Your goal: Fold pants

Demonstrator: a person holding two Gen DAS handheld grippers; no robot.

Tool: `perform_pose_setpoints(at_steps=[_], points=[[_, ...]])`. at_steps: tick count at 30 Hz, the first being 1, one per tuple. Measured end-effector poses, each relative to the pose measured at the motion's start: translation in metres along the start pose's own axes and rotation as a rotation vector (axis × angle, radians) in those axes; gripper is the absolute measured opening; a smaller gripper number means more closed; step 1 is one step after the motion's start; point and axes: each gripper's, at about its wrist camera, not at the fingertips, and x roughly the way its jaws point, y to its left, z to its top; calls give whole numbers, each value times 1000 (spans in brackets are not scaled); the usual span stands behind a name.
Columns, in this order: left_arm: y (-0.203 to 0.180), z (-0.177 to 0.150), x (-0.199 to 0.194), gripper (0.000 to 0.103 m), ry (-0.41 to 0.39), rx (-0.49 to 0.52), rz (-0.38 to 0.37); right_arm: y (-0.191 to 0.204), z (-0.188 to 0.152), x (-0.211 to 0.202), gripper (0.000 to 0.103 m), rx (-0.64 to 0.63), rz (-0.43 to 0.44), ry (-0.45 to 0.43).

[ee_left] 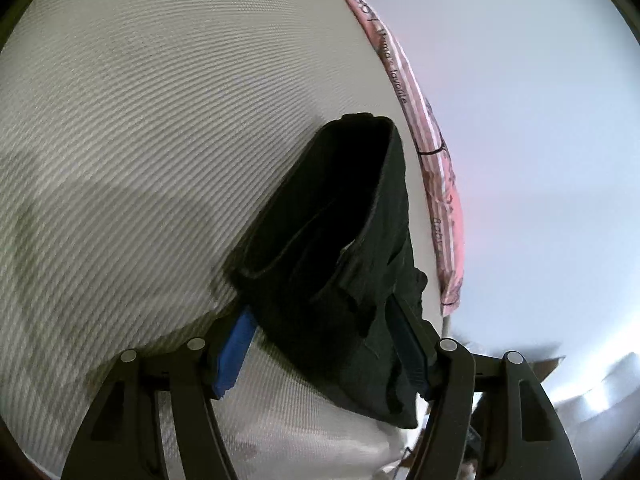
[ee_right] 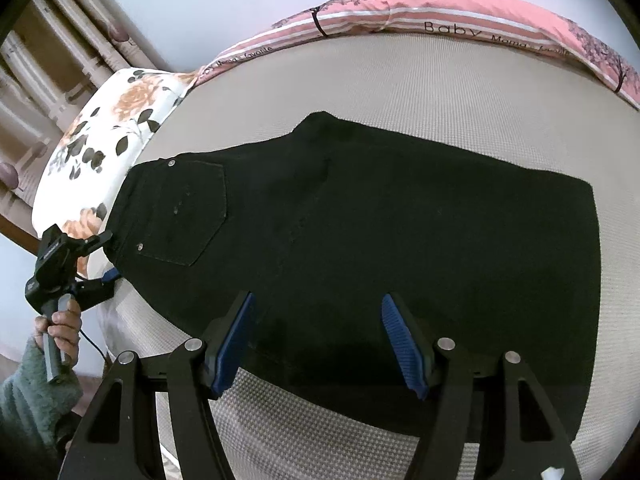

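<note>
Black pants (ee_right: 380, 232) lie folded flat on a beige woven mattress (ee_right: 400, 76), back pocket (ee_right: 188, 212) toward the left. My right gripper (ee_right: 316, 312) is open, its blue pads just above the pants' near edge. My left gripper (ee_right: 110, 254) shows in the right wrist view at the waistband end of the pants, jaws wide on either side of the waistband. In the left wrist view the pants (ee_left: 332, 240) lie between the wide-open fingers of my left gripper (ee_left: 320, 320), waistband end nearest the camera. The right pad is partly hidden by cloth.
A pink striped quilt (ee_right: 400, 12) runs along the mattress's far edge, also in the left wrist view (ee_left: 432, 152). A floral pillow (ee_right: 108, 132) lies at the left end beside a radiator (ee_right: 52, 72). The mattress (ee_left: 140, 120) extends to the left of the pants.
</note>
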Motion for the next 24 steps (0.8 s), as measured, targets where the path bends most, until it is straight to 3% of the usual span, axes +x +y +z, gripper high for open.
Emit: perform_pose_setpoints(at_steps=[7,10,11,13,19,24], points=[[-10,11,9,65,-58,78,-6,1,-3,4,63,1,-10,13],[-22,16,23,62,-41,137,35,0,-3,2,63,3,-17,6],[-25,15,25,61,-40,153,51,-1,-2,0,63,4,-17,0],[-29,14,28,47,-50,181,101,-3,-1,-3,63,10,-22,-11],[-49,14,38,28,-65,193,206,-14,1,-15,63,44,-26,-50],[-82,11,32,25,-98,196,204,-32,2,-40,63,70,-44,-110]])
